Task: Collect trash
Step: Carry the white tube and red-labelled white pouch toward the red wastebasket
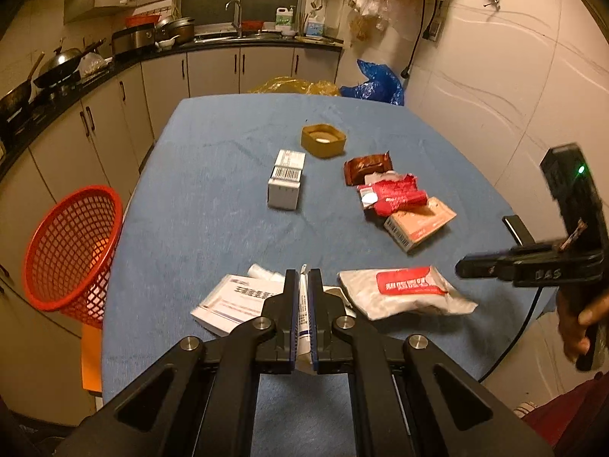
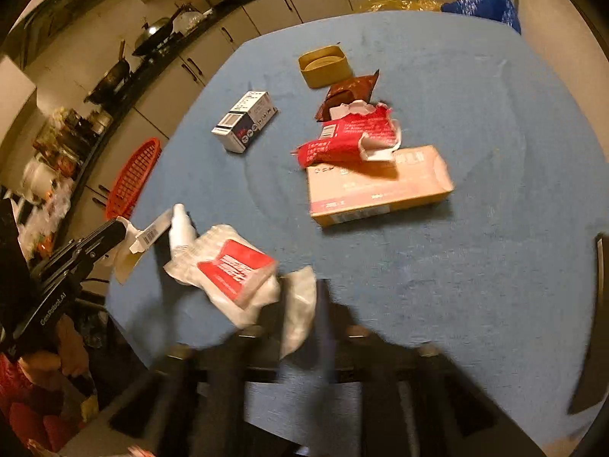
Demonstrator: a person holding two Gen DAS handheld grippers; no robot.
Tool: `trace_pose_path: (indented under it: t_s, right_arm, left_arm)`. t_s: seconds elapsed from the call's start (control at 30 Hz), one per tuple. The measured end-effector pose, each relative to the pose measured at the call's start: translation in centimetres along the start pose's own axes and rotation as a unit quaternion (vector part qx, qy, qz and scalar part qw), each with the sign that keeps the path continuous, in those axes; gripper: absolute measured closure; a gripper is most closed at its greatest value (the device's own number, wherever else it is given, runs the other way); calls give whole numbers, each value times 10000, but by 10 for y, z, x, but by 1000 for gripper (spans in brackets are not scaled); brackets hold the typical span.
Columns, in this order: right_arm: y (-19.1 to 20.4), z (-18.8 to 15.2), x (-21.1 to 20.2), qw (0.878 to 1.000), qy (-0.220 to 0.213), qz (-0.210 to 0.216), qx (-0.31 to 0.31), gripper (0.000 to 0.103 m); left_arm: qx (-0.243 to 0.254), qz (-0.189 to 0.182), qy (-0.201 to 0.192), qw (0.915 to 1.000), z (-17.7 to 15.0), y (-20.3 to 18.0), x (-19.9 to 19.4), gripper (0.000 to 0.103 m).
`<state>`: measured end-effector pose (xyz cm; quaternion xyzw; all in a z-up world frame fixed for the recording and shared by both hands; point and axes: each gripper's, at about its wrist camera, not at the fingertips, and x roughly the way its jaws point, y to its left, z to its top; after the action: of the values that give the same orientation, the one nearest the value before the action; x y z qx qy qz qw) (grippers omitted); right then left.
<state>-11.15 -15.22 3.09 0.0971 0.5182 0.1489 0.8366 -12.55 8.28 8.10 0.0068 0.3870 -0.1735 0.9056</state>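
We have the left gripper [image 1: 303, 285] pressed together on a thin white printed carton flap [image 1: 303, 304], pinched on edge between the pads; it seems to belong to the flattened white box [image 1: 228, 301] lying at the near edge of the blue-clothed table [image 1: 213, 160], though we cannot tell whether the two are one piece. That card should be light and fairly stiff, but a pinch on a single flap could let it swing or tear, so we would carry it gently toward the red mesh basket [image 1: 72, 247] standing just off the table's left side. The right gripper [image 2: 304, 304] is badly blurred in its own view; a crumpled white wrapper [image 2: 298, 312] sits between its jaws, but we cannot tell whether the pads press on it. Just beside lies a soft white pack with a red label [image 2: 236, 266], limp and probably slippery, best taken at a bunched edge, not the flat face. Farther off, the pink carton [image 2: 377, 186] with a torn red wrapper [image 2: 350, 137] draped over it, a brown foil sachet [image 2: 350, 91], a small grey and white box [image 2: 247, 120] and a tan open container [image 2: 323, 64] remain on the cloth. The boxes look rigid and light, and are probably easiest gripped across their narrow sides; the foil and wrappers will crush and may slip.
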Motion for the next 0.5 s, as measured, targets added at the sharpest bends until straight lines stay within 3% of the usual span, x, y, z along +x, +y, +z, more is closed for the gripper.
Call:
trace_pose_path:
  t_s: [0.1,0.17,0.37,0.5]
  right_arm:
    - [8,8,-9,9987,-98,-82,-501,61]
    - [17,15,-9,9957,-71,10,-928,54]
    - [50,28,25,9720,543,442,-2241,37]
    - [55,27,55,9564,929,448,-2732,36]
  left_arm:
    - [-88,-16,11,10000,-5,3,1,99]
    - [-139,-17,18,9999,-8,4,1,99]
    - [-322,60,34,9995,-19,8,0,99]
    - [-476,131,69,9988,-28,10,-1,99]
